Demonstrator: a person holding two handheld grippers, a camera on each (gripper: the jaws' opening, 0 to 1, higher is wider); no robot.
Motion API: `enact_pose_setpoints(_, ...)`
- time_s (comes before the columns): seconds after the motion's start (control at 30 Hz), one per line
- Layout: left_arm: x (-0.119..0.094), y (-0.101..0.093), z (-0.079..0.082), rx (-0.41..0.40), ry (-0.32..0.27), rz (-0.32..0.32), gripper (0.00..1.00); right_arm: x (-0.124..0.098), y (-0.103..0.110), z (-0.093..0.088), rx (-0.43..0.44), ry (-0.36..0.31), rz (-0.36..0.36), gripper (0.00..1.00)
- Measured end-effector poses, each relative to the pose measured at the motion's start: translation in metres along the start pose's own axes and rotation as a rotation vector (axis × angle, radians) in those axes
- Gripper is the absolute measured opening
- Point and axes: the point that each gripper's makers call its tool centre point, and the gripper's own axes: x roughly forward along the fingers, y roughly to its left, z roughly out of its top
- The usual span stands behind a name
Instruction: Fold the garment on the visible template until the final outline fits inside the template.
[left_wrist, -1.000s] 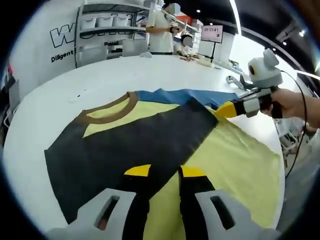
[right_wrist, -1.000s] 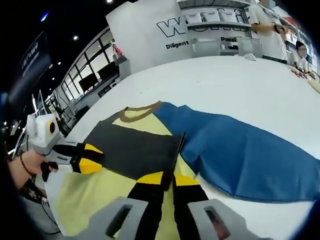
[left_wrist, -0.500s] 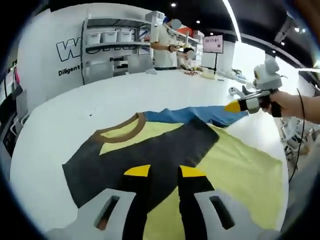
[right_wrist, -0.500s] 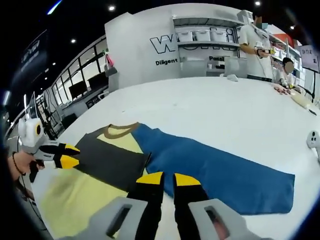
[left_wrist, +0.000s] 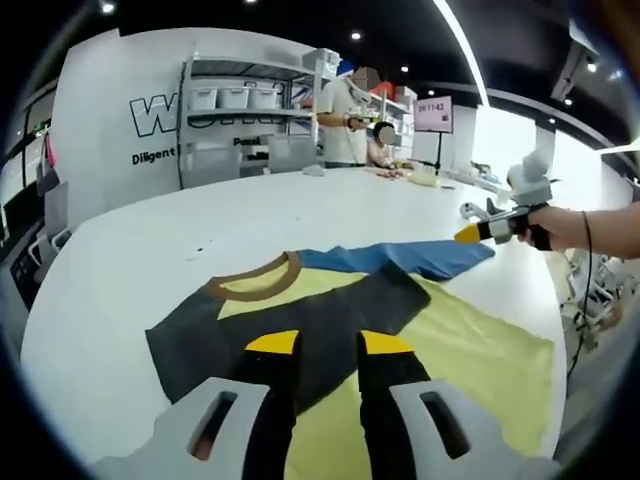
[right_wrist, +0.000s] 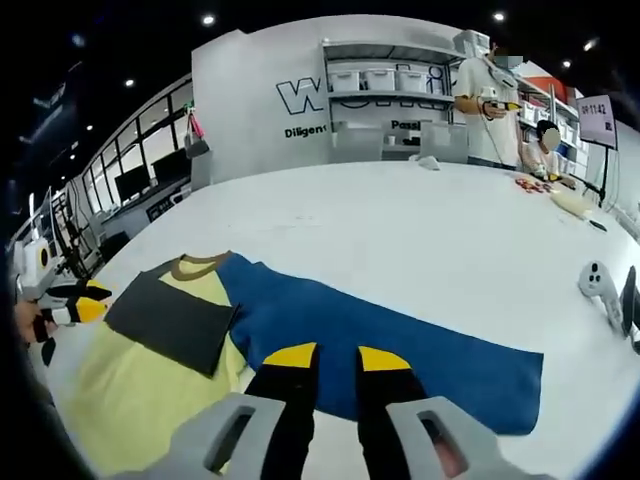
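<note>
Shirt (left_wrist: 400, 330): yellow body with a brown collar, lying flat on the white desk (left_wrist: 130, 250); in the left gripper view it fills the lower middle, collar at 11 o'clock, hem running off toward 5 o'clock.
Long axis: collar to hem, roughly 11 to 5 o'clock in the left gripper view; in the right gripper view the collar points to 12 o'clock.
Dark panel (right_wrist: 172, 322): a black part of the shirt folded flat over the yellow body, apparently a sleeve side already turned inward to narrow the outline.
Blue cloth (right_wrist: 400, 350): a long strip spread on the desk, touching the shirt's edge by the collar and reaching out to 4 o'clock in the right gripper view; probably the template, though I cannot be sure.
Left gripper (left_wrist: 329, 345): raised above the shirt, jaws a narrow gap apart and holding nothing, likely lifted to check the fold.
Right gripper (right_wrist: 337, 357): held above the blue cloth, jaws slightly parted and empty.
Fit: yellow fabric spreads well outside the blue strip, so more folds look needed.
Background: shelves (left_wrist: 255, 110) and people stand beyond the desk at 12 o'clock.
</note>
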Motion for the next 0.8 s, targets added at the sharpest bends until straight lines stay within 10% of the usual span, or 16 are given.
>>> enact_pose_setpoints(0.8,-0.031,-0.017,-0.003,0.072,-0.019,0.007,0.21,-0.024,-0.098,-0.027,-0.041,0.054,-0.228,0.25)
